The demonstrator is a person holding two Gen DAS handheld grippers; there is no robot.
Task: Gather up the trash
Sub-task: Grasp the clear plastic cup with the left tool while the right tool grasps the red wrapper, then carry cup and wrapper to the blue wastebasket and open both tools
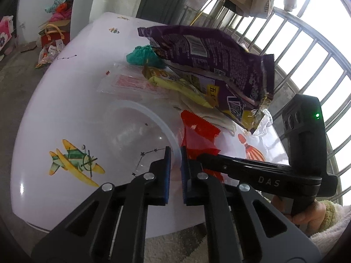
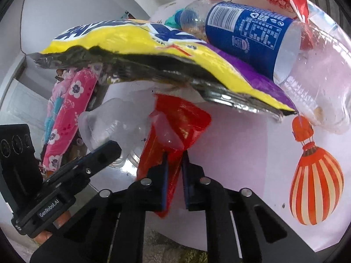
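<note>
My left gripper point(image 1: 175, 162) is shut on the rim of a clear plastic bag point(image 1: 140, 131), holding its mouth open over the white table point(image 1: 65, 100). My right gripper point(image 2: 174, 171) is shut on a red wrapper point(image 2: 177, 120) and holds it at the bag's mouth; the red wrapper also shows in the left wrist view point(image 1: 197, 133). The clear bag shows in the right wrist view point(image 2: 114, 125) beside the wrapper. A pile of trash lies beyond: a purple snack bag point(image 1: 208, 52), a yellow wrapper point(image 1: 175, 83), a yellow-purple snack bag point(image 2: 153, 57) and a blue-label bottle point(image 2: 248, 32).
A teal crumpled thing point(image 1: 142, 57) and a clear pink-printed wrapper point(image 1: 129, 83) lie on the table. A clear plastic bag point(image 2: 318, 83) lies by the bottle. A metal railing point(image 1: 307, 54) stands behind the table. Bags and clutter point(image 1: 52, 35) sit on the floor at left.
</note>
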